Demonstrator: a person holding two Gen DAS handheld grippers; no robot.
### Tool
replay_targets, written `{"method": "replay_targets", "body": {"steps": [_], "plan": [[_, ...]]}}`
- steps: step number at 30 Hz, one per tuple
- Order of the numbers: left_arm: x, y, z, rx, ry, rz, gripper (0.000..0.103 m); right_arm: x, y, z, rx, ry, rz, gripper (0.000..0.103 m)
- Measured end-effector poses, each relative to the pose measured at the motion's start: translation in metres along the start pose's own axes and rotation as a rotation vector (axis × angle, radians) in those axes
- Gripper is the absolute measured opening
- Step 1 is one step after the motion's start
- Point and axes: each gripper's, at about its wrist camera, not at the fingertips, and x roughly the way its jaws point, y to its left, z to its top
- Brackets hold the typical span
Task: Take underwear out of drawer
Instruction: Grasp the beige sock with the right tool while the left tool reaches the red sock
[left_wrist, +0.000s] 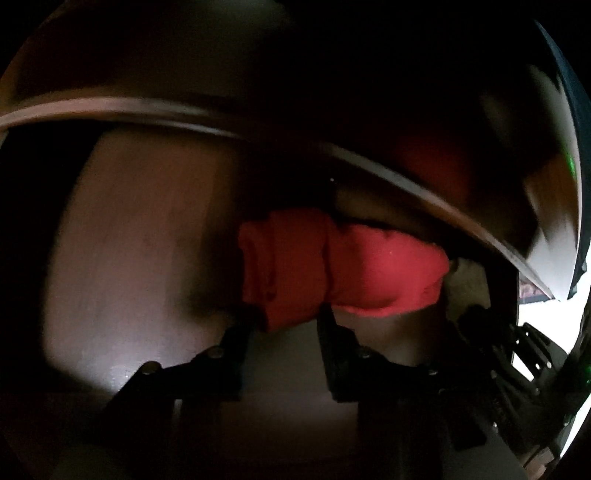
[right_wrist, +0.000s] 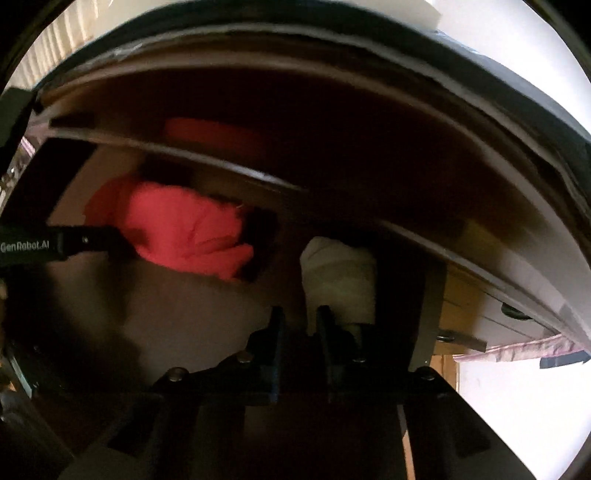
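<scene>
Left wrist view: the left gripper (left_wrist: 286, 317) points steeply down into the drawer (left_wrist: 140, 236), its jaws drawn in on the near edge of the red underwear (left_wrist: 332, 258), so the cloth appears pinched between the pads.
Red underwear: a crumpled bundle on the drawer floor, towards the back, under the overhanging cabinet edge (left_wrist: 406, 166).
Why held so: a pinch on the near fold looks meant to let soft cloth be lifted clear of that overhang.
Right gripper (right_wrist: 300, 321): jaws nearly together at the lower left edge of a white rolled garment (right_wrist: 340, 273); one finger sits against it, but whether cloth is actually caught I cannot tell.
White garment: it sits beside the red bundle, close to the drawer's side wall (right_wrist: 428, 295).
Only in the right wrist view: the left gripper's body entering from the side to reach the red bundle, and the white roll in full.
Only in the left wrist view: the red cloth between the left fingers (left_wrist: 328, 325).
</scene>
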Motion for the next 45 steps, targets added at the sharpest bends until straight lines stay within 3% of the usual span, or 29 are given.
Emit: {"method": "replay_targets", "body": {"steps": [2, 4, 7, 12, 14, 17, 19, 23, 27, 33, 42, 45], "plan": [[0.003, 0.003, -0.001, -0.004, 0.012, -0.017, 0.025, -0.002, -0.002, -0.001, 0.004, 0.003, 0.025, 0.018], [0.005, 0.006, -0.003, -0.007, 0.025, -0.035, 0.025, -0.007, -0.007, -0.003, 0.033, 0.005, 0.071, 0.009], [0.004, 0.008, -0.006, 0.027, 0.021, -0.016, 0.025, -0.006, -0.010, -0.009, 0.115, 0.051, 0.284, 0.003], [0.002, 0.016, -0.019, 0.061, 0.032, 0.004, 0.025, -0.012, -0.001, -0.021, 0.115, 0.036, 0.337, 0.003], [0.000, 0.020, -0.019, 0.074, 0.034, 0.010, 0.025, -0.031, -0.007, -0.024, 0.142, -0.048, 0.362, 0.003], [-0.007, 0.028, -0.025, 0.108, 0.031, 0.034, 0.025, -0.060, -0.026, -0.028, 0.187, -0.184, 0.336, 0.004], [-0.012, 0.024, -0.030, 0.155, 0.026, 0.065, 0.025, -0.068, -0.040, -0.029, 0.223, -0.224, 0.340, 0.004], [-0.026, 0.024, -0.041, 0.259, -0.034, 0.152, 0.033, -0.061, -0.039, -0.020, 0.167, -0.170, 0.232, 0.004], [-0.042, 0.014, -0.049, 0.346, -0.132, 0.176, 0.062, -0.047, -0.027, -0.010, 0.100, -0.122, 0.140, 0.004], [-0.053, 0.014, -0.026, 0.543, -0.154, 0.189, 0.070, -0.031, -0.023, 0.004, 0.054, -0.062, 0.083, 0.004], [-0.049, 0.010, -0.009, 0.701, -0.087, 0.173, 0.070, -0.055, -0.042, -0.017, 0.149, -0.095, 0.139, 0.004], [-0.051, 0.008, -0.008, 0.721, -0.083, 0.170, 0.070, -0.061, -0.049, -0.021, 0.172, -0.090, 0.141, 0.011]]}}
